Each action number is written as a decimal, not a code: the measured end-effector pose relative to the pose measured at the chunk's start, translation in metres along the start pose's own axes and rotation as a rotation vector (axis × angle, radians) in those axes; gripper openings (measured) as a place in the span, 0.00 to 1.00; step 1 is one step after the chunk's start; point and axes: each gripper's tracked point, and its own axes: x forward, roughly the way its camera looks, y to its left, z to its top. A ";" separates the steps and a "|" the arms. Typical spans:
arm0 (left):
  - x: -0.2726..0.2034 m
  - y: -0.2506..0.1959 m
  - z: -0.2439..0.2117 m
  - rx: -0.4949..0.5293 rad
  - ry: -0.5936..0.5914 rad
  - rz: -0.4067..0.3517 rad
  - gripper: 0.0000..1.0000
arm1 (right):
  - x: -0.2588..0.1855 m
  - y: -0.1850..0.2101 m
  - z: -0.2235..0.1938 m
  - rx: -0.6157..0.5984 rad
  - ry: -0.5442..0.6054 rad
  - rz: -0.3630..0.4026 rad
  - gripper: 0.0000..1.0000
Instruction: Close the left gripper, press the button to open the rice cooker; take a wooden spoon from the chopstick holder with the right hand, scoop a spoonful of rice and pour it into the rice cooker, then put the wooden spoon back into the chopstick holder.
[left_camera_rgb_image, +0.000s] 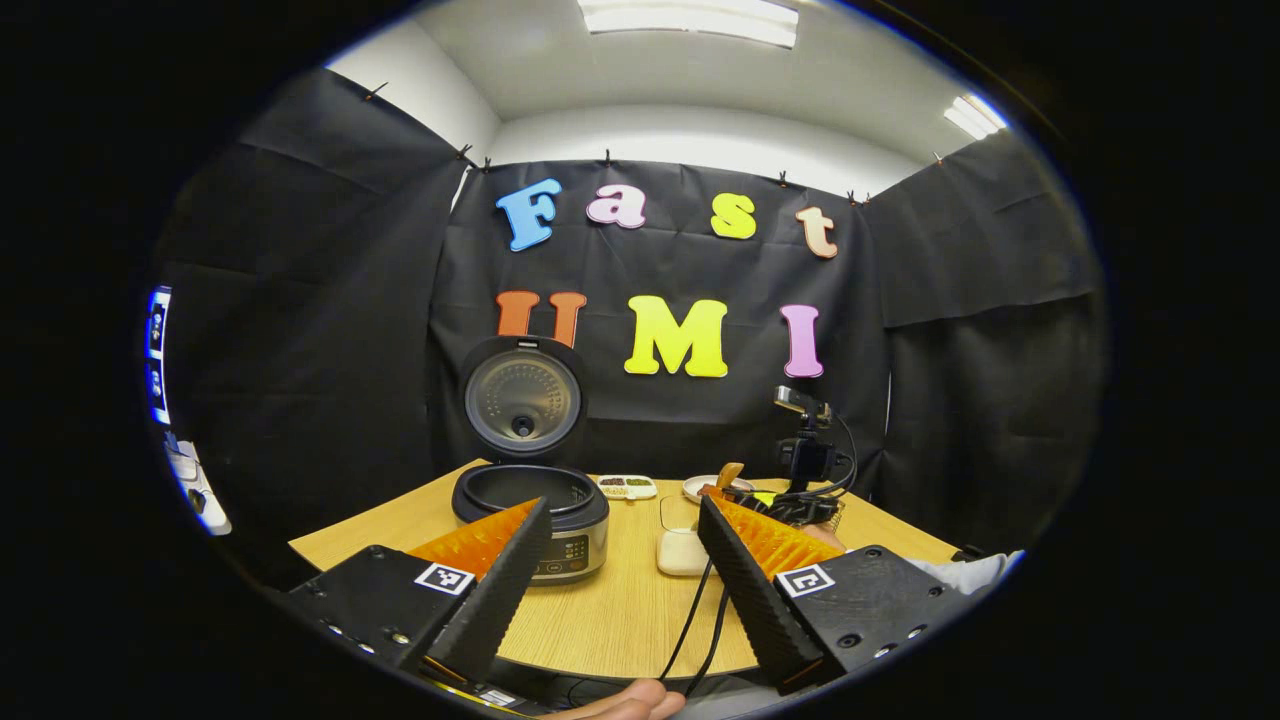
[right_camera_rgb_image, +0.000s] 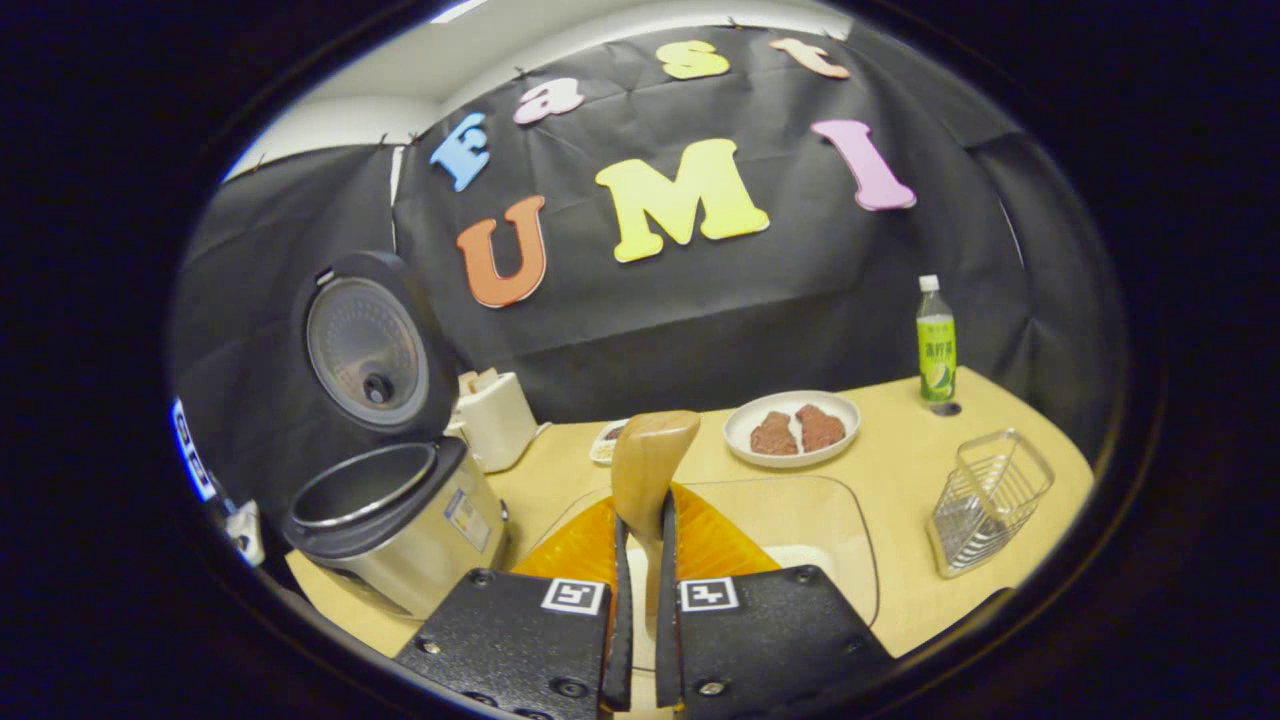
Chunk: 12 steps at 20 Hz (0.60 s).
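Clamping the wooden spoon (right_camera_rgb_image: 652, 462) over a clear tub (right_camera_rgb_image: 800, 520) of rice, the right gripper (right_camera_rgb_image: 640, 600) faces the open, empty rice cooker (right_camera_rgb_image: 400, 510) at its left, while the left gripper (left_camera_rgb_image: 620, 560) stands spread apart.

The rice cooker (right_camera_rgb_image: 400, 520) has a silver body with a black rim, and its raised lid (right_camera_rgb_image: 368, 345) is black around a dull grey inner plate. The wooden spoon (right_camera_rgb_image: 650, 465) is pale tan. The counter (right_camera_rgb_image: 900, 470) is light wood grain. A white plate (right_camera_rgb_image: 792, 428) carries two reddish-brown pieces. The bottle (right_camera_rgb_image: 936, 345) is green with a white cap. The wire basket (right_camera_rgb_image: 985, 500) is silvery.
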 end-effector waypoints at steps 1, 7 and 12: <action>0.000 0.000 -0.001 0.001 0.001 0.000 0.94 | 0.000 -0.001 0.000 0.058 0.008 0.017 0.14; 0.004 0.005 -0.005 -0.017 0.003 0.026 0.94 | 0.002 -0.013 0.003 0.318 0.036 0.032 0.14; 0.005 0.018 -0.007 -0.021 0.008 0.058 0.94 | -0.010 -0.029 0.016 0.567 0.015 0.053 0.14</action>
